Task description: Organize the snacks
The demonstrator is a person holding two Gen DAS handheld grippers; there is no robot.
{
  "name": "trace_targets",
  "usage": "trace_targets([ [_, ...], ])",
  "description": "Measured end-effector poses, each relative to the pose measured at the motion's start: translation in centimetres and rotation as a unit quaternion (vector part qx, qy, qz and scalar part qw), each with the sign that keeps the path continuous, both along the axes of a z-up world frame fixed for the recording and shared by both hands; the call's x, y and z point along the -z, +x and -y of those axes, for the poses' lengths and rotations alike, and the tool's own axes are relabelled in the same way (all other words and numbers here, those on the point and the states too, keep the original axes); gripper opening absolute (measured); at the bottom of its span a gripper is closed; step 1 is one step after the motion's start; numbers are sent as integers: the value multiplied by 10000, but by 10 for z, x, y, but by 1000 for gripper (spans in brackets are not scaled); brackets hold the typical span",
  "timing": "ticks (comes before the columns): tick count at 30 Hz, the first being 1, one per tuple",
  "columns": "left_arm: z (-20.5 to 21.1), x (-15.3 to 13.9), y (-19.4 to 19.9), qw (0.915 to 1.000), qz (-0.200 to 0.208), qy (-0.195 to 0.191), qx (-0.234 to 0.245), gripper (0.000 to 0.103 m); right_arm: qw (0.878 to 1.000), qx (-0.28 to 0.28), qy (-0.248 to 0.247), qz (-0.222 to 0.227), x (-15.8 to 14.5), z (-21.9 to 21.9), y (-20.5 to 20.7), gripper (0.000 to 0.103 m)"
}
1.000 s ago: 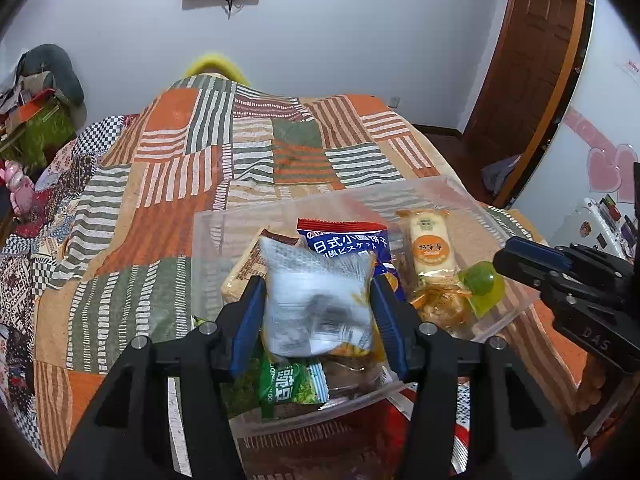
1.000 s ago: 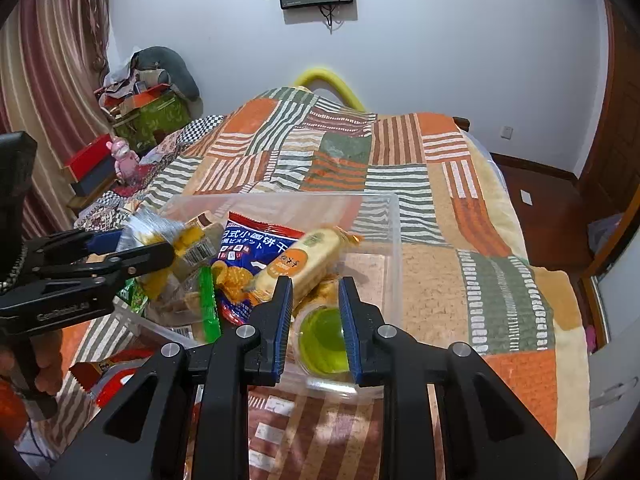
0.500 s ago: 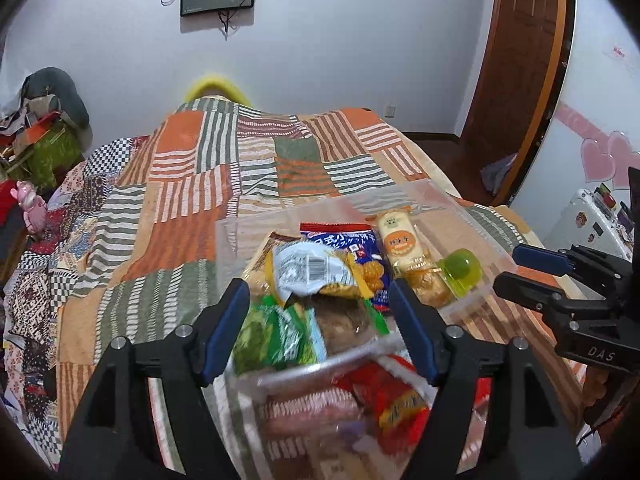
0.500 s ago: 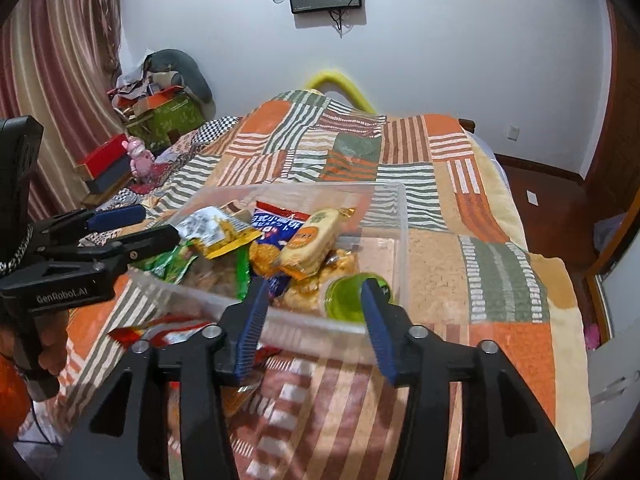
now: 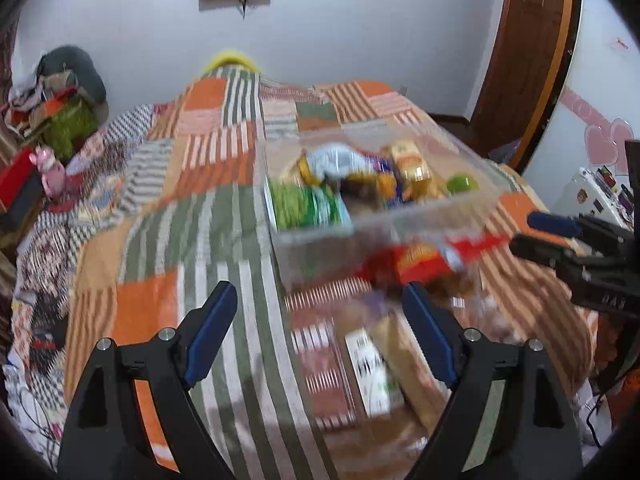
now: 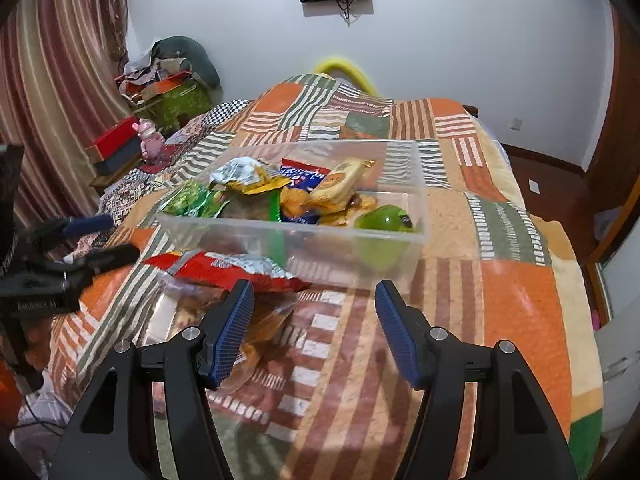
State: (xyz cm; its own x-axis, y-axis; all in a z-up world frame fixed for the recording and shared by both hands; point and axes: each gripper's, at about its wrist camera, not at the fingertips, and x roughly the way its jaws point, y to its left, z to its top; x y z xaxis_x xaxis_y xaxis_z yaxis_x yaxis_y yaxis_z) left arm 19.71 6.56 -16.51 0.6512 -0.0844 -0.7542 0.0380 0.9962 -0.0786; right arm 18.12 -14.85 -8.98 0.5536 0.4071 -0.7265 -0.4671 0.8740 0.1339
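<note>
A clear plastic box (image 6: 416, 216) (image 5: 476, 200) sits on the patchwork bed, holding several snack packs, a silver-yellow bag (image 6: 244, 176) and a green cup (image 6: 384, 218). A red snack bag (image 6: 224, 266) (image 5: 420, 258) and clear-wrapped snacks (image 6: 264, 320) lie on the blanket in front of the box. My left gripper (image 5: 318, 334) is back from the box, jaws opening, nothing between them. My right gripper (image 6: 314, 320) is also opening with nothing held, over the blanket just in front of the box. Each gripper shows at the edge of the other's view.
The striped patchwork blanket (image 6: 520, 304) covers the whole bed. At the left stand a pink toy (image 6: 150, 138), a red box (image 6: 114, 142) and a pile of clothes (image 6: 172, 64). A wooden door (image 5: 528, 52) is at the right, a white appliance (image 5: 592, 196) beside it.
The left gripper let go of the silver bag into the box and the right let go of the green cup. Both opened and drew back from the box, the left farther.
</note>
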Motion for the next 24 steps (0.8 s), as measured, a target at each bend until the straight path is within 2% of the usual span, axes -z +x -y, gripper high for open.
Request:
trace_targets([
  [11, -3, 44, -17, 9982, -575, -191, -20, 85, 9996, -155, -63, -231, 19, -19, -14, 62],
  [19, 6, 64, -7, 9960, -719, -528, 53, 87, 9983, -350, -120, -451, 32, -35, -15, 62],
  [24, 10, 76, -4, 9972, -697, -245, 53, 87, 9973, -396, -228, -574, 42, -46, -11, 62],
])
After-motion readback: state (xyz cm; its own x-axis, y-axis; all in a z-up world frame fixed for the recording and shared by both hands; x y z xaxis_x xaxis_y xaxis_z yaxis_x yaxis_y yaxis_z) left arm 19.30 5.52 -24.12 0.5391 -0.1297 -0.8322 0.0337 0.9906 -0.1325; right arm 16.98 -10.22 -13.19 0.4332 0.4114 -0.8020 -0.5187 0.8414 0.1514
